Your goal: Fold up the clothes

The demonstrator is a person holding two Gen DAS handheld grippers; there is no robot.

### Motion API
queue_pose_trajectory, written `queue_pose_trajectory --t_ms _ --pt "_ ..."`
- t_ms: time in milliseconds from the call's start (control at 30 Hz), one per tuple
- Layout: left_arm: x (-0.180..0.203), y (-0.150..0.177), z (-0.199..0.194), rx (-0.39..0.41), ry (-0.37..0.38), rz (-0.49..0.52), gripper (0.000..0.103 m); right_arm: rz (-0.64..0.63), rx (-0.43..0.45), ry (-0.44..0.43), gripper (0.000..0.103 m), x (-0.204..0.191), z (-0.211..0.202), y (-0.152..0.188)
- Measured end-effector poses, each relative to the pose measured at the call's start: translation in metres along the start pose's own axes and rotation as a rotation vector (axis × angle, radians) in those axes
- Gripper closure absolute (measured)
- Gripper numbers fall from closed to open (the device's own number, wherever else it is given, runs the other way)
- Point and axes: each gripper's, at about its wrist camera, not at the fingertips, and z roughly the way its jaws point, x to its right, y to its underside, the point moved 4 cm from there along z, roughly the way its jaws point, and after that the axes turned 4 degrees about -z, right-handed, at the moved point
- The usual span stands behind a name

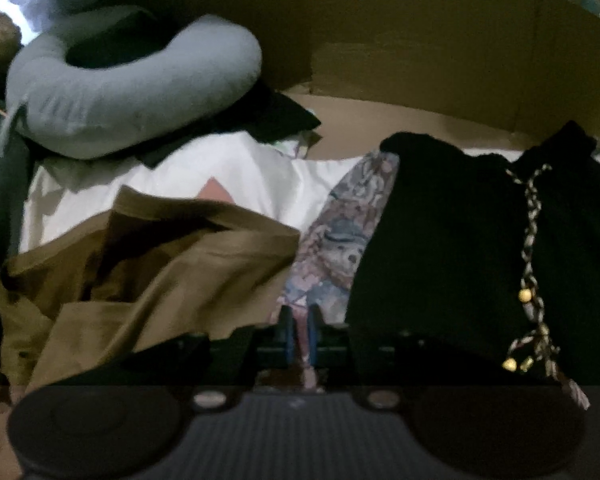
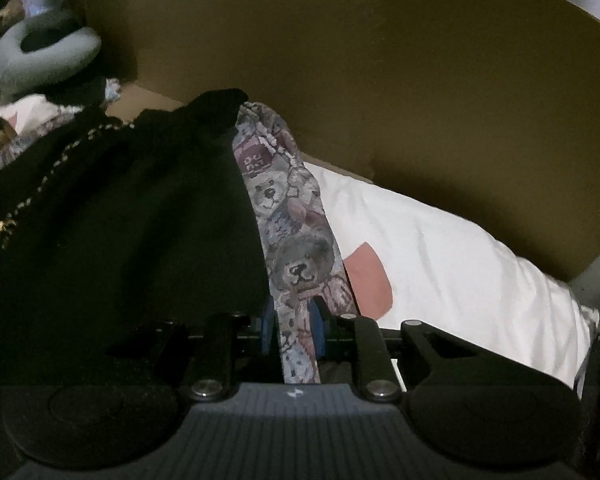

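Nearest the lens at 6 o'clock in both wrist views: blue fingers pinched on fabric. Left gripper (image 1: 299,330) clenched on an edge of the teddy-bear print garment (image 1: 332,248), fingers almost meeting around the cloth. Right gripper (image 2: 293,326) likewise clamped on the same print (image 2: 296,240), a narrow band running up toward 12 o'clock. Stretched between the two grips, apparently, with a black garment (image 1: 440,240) and its braided beaded cord (image 1: 534,240) showing on or inside it (one piece with a lining, or two pieces, hard to tell in this dim light).

Risks, as judgement only: thin bites near the hem, so a slip from either claw under a sharp tug or shake; cord and beads free to swing and snag on a finger or get trapped in a crease; black layer sliding against the print and spoiling any fold line; olive-brown garment (image 1: 148,264) at 9 o'clock, just beside the left grip, liable to be dragged along.

Further out: white bedding (image 2: 440,248) with a pink patch beneath everything, crumpled at 3 o'clock in the right view.

Farthest, from 10 to 2 o'clock: cardboard box wall (image 2: 360,80), flap hanging open; contents, if any, hidden behind it. Grey neck pillow (image 1: 132,92) at 10 o'clock resting on dark cloth, outside the box, near its corner.
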Motion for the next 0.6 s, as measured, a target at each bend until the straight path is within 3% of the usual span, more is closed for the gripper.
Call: queue_pose_trajectory --t_ms 167,333,467,600 --pt "-0.002 0.004 0.022 -0.011 -0.002 0.014 0.095 -0.03 -0.027 0.007 0.078 0.002 0.013 0.003" --pt "-0.005 0.006 0.042 -0.021 -0.007 0.034 0.096 -0.011 -0.003 0.073 0.079 0.001 0.022 0.002" --pt "-0.006 -0.003 0.029 0.014 0.001 0.028 0.097 -0.022 0.001 0.102 0.078 -0.004 0.024 -0.003" --pt "-0.005 -0.011 0.011 0.077 0.033 0.023 0.093 -0.016 0.053 0.062 0.078 -0.008 0.011 -0.015"
